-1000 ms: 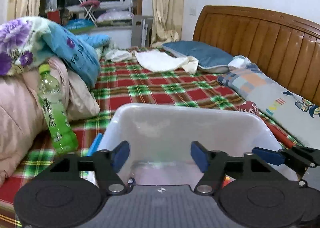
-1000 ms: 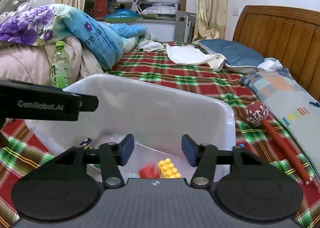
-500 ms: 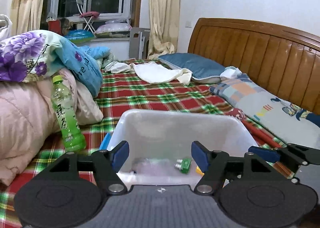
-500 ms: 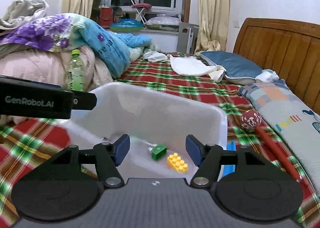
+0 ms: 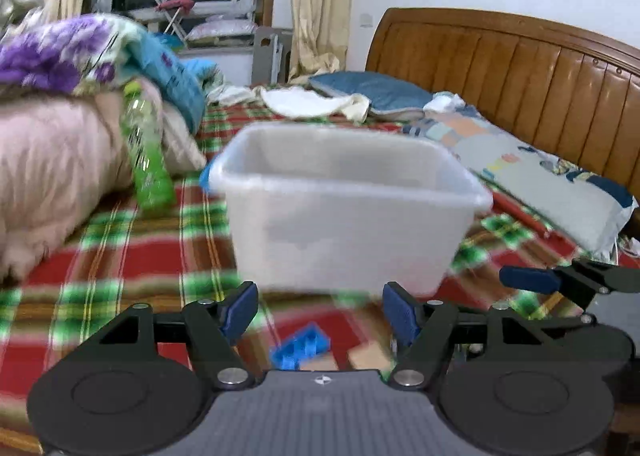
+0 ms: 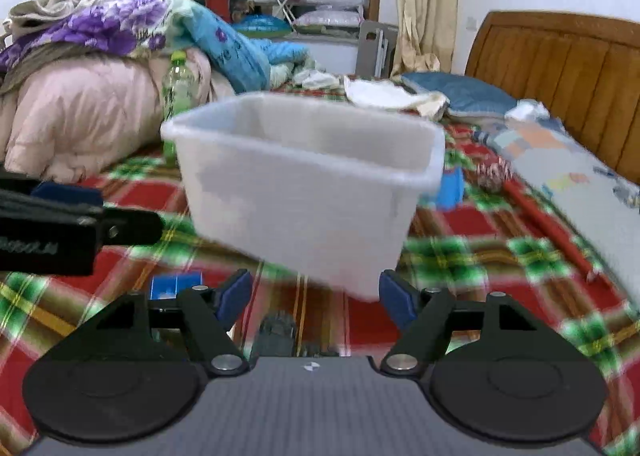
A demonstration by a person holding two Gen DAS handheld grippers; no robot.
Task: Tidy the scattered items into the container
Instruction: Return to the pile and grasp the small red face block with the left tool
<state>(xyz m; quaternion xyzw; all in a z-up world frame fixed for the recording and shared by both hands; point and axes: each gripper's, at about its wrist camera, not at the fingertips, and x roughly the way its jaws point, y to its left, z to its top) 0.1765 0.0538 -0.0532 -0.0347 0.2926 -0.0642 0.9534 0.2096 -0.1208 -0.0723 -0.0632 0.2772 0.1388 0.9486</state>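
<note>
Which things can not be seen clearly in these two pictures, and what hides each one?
- Contents of the translucent white plastic bin: both wrist views, hidden by its frosted near wall and motion blur.
- Dark small object near the right claw: right wrist view, blurred and cut off by the claw body.
- Blue toy brick and tan pieces: left wrist view, blurred, partly hidden behind the left claw.

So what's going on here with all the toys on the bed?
Someone is tidying up with two grabbers. Both the left tongs and the right tongs are open and empty; the right ones have just been opening. The white tub sits on the checked bedspread. A blue block lies in front of the left tongs, not picked up yet.
</note>
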